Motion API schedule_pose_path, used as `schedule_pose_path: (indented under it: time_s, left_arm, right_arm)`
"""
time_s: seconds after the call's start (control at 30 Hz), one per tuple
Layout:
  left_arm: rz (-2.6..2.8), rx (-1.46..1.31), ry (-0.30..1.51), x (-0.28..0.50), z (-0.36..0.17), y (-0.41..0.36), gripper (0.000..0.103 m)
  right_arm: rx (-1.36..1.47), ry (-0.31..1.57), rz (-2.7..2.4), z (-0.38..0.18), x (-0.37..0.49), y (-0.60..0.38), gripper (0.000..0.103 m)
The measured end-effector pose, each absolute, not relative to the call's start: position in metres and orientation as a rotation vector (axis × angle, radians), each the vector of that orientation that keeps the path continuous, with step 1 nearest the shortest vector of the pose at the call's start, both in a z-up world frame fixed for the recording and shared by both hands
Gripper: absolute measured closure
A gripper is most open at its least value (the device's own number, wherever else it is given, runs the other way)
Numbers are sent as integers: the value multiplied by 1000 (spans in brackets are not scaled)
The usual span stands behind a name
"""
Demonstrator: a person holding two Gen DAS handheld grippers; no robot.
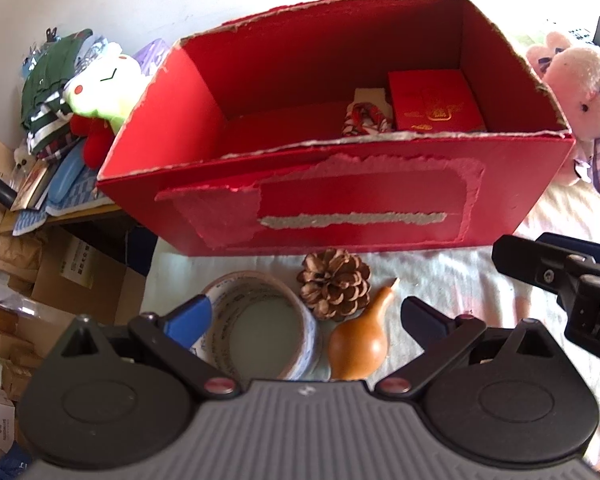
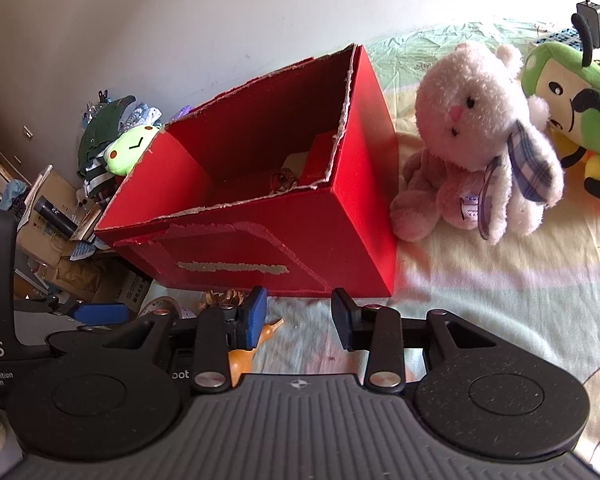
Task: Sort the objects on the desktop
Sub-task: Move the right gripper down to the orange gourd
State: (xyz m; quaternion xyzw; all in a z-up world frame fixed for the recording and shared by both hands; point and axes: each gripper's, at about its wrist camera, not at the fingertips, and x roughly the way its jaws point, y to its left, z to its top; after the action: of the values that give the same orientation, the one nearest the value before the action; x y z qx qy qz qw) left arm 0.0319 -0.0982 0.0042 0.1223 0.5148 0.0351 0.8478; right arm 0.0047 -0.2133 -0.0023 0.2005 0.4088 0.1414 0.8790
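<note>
Left gripper (image 1: 304,316) wide open, empty, over tape roll (image 1: 260,326) and gourd (image 1: 360,340); pine cone (image 1: 334,284) at 12. Right gripper (image 2: 299,318) part-open, empty.

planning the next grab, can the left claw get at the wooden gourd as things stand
Probably yes. The left claw is open and empty, and the wooden gourd lies between its fingers on the cloth. The tape roll and pine cone crowd its left side, so closing might catch them too.

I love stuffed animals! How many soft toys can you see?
3: a pink bunny right of the red box, a green-hooded toy behind it, a pale green toy left. Others may hide.
</note>
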Motion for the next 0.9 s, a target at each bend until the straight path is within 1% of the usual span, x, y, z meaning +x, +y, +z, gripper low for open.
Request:
schedule_pose_path:
  time_s: [0.43,0.53,0.73,0.9]
  left_arm:
    - [96,256,1108,27,-3,-83,2]
    - [38,229,1100,16,-3,-74,2]
    - [-138,136,1101,-16,-5,-56,3]
    - [-231,160,1126,-30,-17,-64,4]
  right_arm:
    - [436,939,362,-19,18,-198,63]
    - [431,961,389,-21,21,-194,58]
    - [444,1022,436,-31,24,-187,58]
    - [475,1088,475,-41,27,-180,58]
